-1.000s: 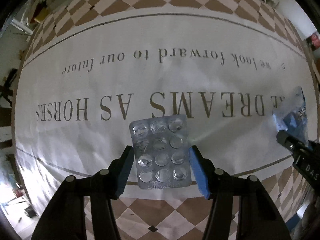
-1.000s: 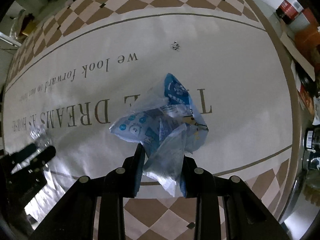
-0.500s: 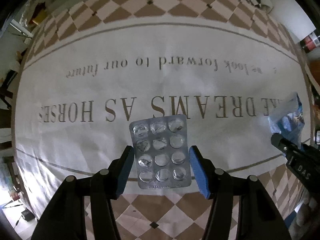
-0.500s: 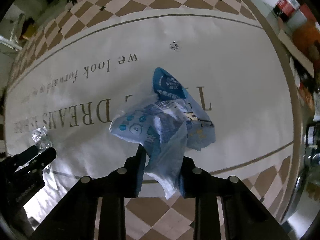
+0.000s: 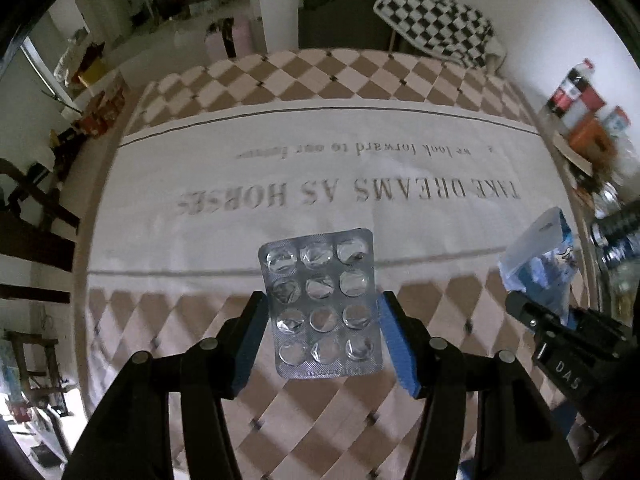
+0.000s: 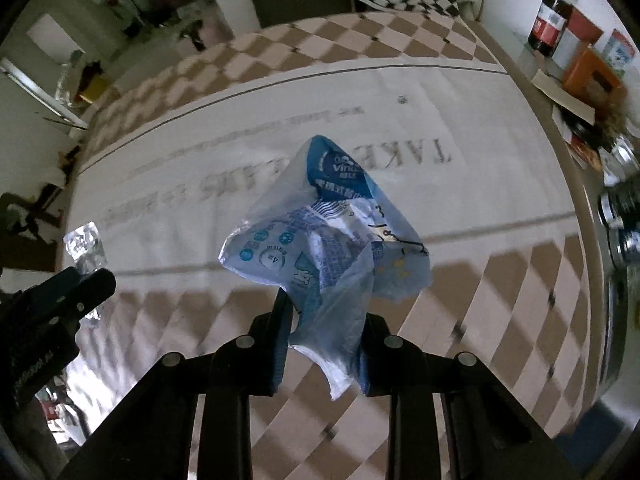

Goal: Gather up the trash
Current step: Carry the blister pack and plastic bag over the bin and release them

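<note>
Two pieces of trash are up off the table, one in each gripper. The left gripper (image 5: 322, 322) has its blue pads (image 5: 394, 340) pressed against the long edges of a silver blister pack (image 5: 322, 306), which stands flat-on between them, its twelve pockets crushed and empty-looking. The right gripper (image 6: 324, 332) has its jaws drawn in narrow on the lower tail of a crumpled blue and clear plastic wrapper (image 6: 324, 236), and the bulk of it billows out above the fingers. From the left wrist view the same wrapper (image 5: 538, 262) shows off to the right, poking up from the other tool.

Both items hang above the near edge of the table, over its cloth (image 5: 248, 248). The cloth has a white middle panel printed with "TAKE DREAMS AS HORSE" and a brown and cream diamond border. Beyond the right edge of the table stand a dark cola bottle (image 6: 554, 14) and an orange box (image 6: 592, 76), with jars nearer the front. A black and white checked cloth (image 5: 438, 26) lies past the far edge.
</note>
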